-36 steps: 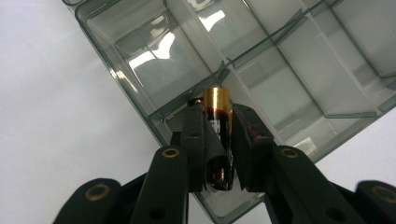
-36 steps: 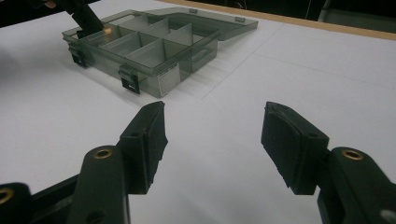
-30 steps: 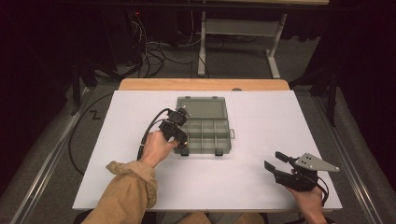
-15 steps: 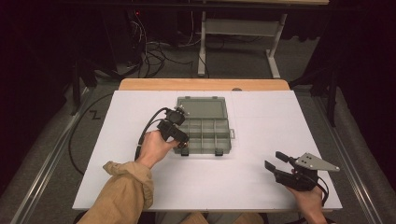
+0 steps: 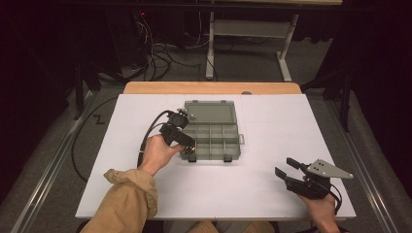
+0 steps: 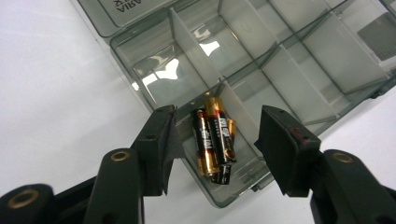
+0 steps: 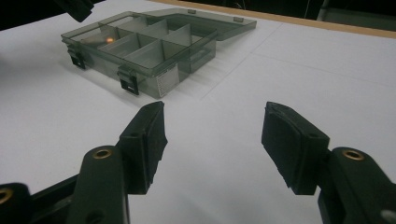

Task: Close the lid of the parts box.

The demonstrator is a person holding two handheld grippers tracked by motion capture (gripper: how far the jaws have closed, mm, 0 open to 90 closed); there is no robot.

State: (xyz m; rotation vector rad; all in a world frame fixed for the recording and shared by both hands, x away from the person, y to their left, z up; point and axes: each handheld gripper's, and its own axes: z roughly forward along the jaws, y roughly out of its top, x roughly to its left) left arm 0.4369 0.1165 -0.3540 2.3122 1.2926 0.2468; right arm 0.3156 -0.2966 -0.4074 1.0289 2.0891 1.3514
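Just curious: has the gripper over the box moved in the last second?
Yes. The left gripper slid slightly along the organizer box toward its near-left corner.

Box (image 5: 214, 133): smoky translucent plastic, glossy, smooth, with clear dividers. Batteries (image 6: 214, 140): glossy black and gold wrap, metallic ends. Left gripper (image 6: 215, 140): matt black plastic, brass-coloured rivets. Table (image 5: 252, 184): matt white, smooth; wooden far edge. Sleeve (image 5: 127, 204): tan cloth.
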